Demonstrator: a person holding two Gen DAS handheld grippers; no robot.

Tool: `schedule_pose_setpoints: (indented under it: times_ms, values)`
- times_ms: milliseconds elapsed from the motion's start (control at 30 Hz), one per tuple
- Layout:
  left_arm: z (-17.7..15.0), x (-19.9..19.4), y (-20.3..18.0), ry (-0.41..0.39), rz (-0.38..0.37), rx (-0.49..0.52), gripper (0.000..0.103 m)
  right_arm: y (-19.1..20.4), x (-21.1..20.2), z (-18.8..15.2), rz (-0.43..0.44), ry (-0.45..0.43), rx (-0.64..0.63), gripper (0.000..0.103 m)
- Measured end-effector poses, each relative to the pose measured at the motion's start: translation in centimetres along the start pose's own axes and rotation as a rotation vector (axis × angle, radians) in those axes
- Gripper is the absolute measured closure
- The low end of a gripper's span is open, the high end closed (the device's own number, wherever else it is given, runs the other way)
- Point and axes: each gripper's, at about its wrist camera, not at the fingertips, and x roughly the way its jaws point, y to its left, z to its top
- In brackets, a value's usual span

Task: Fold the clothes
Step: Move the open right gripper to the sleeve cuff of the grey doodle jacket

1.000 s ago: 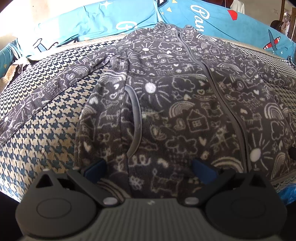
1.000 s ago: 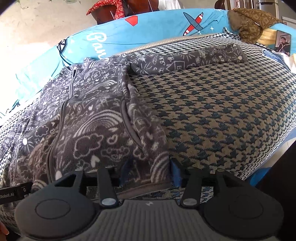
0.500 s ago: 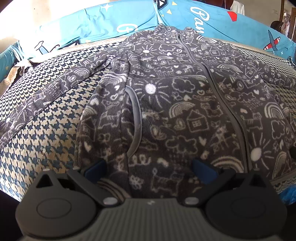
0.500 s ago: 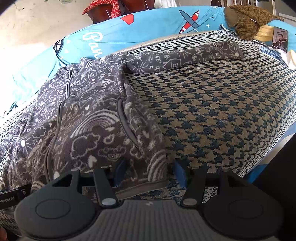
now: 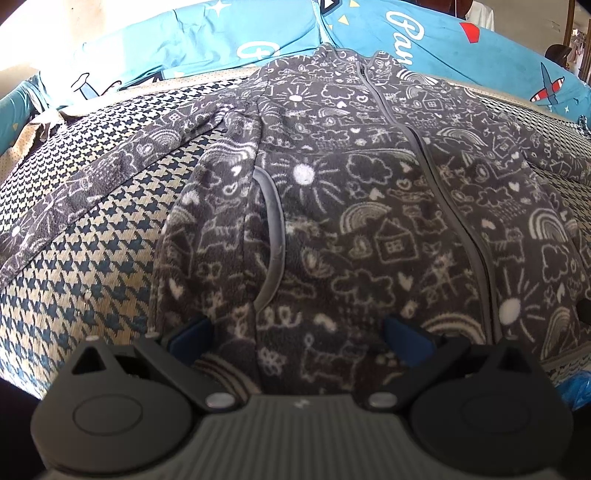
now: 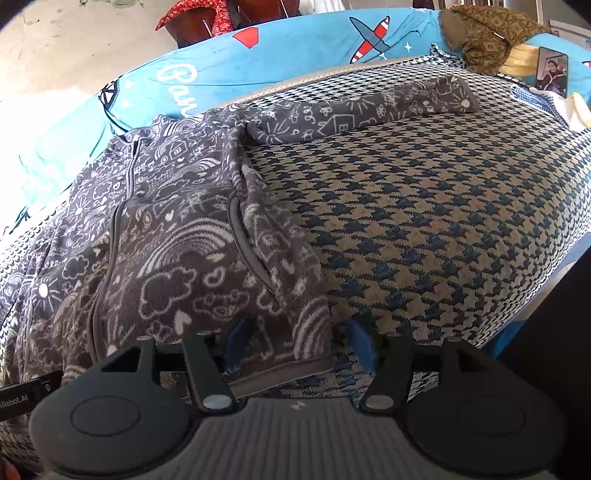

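The right hand-held gripper (image 6: 297,341) is opening around the jacket's (image 6: 177,236) hem corner, its pads clear; the left hand-held gripper (image 5: 297,334) gapes wide over the hem. The jacket lies flat, zipped, sleeves spread across the houndstooth bed (image 6: 424,221), ready for folding.

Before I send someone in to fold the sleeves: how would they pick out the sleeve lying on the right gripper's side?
Start from the houndstooth bed cover in the right wrist view. The grey doodle-print fleece jacket lies zipped on it. From its shoulder one sleeve stretches flat toward the brown patterned cloth; a plain grey cuff band ends it, and unlike the jacket body it has no zip or pocket.
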Motion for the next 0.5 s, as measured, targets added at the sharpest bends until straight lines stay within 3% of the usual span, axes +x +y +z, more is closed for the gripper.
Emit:
schedule_pose_setpoints:
  times_ms: [333,500]
  values:
    - [-0.01,-0.09,-0.16,0.001,0.012,-0.010,0.000,0.44,0.03,-0.05,-0.007,0.027,-0.004,0.042]
    - [0.08,-0.15,-0.21,0.006,0.014,-0.020,0.000,0.35,0.31,0.15,-0.015,0.032,0.015,0.036]
